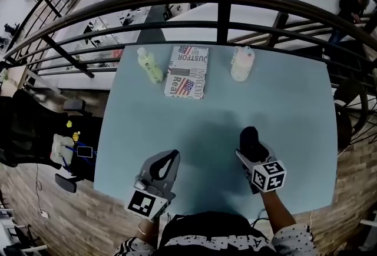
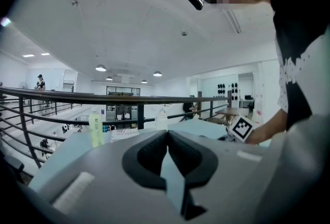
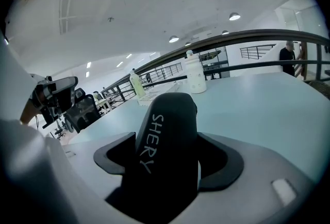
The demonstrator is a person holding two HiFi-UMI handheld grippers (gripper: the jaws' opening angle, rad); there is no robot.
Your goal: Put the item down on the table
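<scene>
Between the jaws of the right gripper (image 3: 167, 158) sits a black, smooth, rounded thing (image 3: 170, 115), squeezed tight, over the near side of the pale blue table (image 1: 294, 107). It looks light and a bit slippery, so its thick middle seems best to hold. White letters on it say SHERY. The left gripper (image 2: 167, 138) is closed on nothing. At the table's far side lies a flat paper pack with flags (image 1: 187, 71), marked DUSTOR.

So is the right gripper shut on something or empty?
Shut on a black item: the right gripper has its jaws pressed against both its sides in its own view.
</scene>
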